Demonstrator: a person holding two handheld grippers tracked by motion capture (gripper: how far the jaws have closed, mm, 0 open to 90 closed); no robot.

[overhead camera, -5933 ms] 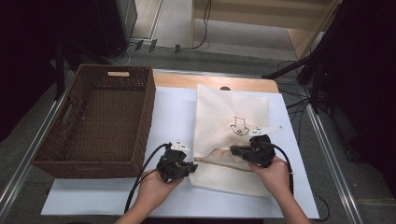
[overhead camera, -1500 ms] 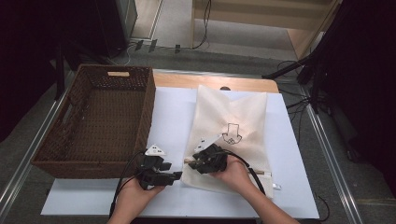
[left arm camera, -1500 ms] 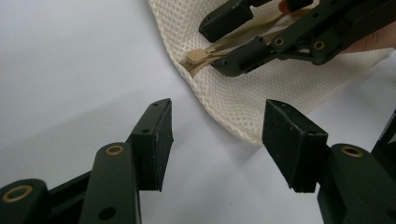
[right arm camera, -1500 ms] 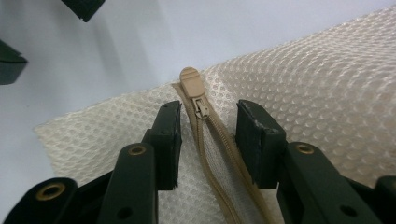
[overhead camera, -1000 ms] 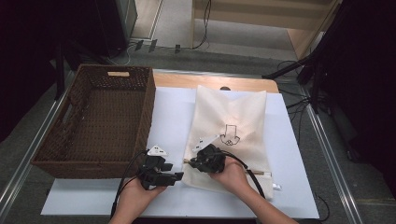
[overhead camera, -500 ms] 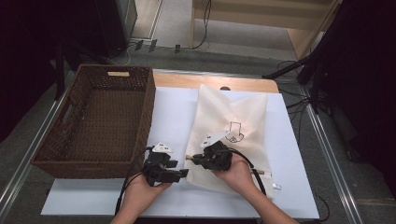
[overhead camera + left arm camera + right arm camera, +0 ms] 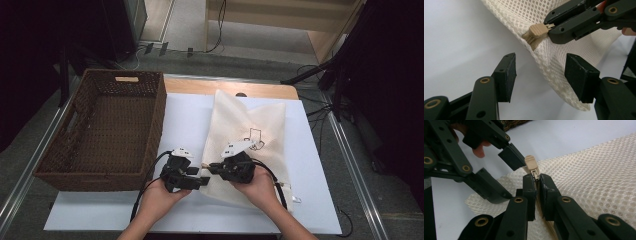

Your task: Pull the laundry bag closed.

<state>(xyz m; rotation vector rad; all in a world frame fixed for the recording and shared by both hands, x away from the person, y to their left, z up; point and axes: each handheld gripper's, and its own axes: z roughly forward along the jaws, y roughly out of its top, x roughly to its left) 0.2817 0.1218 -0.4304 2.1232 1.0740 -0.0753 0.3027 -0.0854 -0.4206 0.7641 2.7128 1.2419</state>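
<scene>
1. White tabletop carried a mesh bag right of centre, wicker basket at left edge
2. Right gripper pinched shut on the zipper pull at the bag's near-left corner
3. Left gripper gaped half open around that corner, holding nothing

A lab-style recording bay: a white-topped table on a metal frame, dark curtains at both sides, loose cables on the grey floor beyond the grippers, and a plywood stand behind.
</scene>
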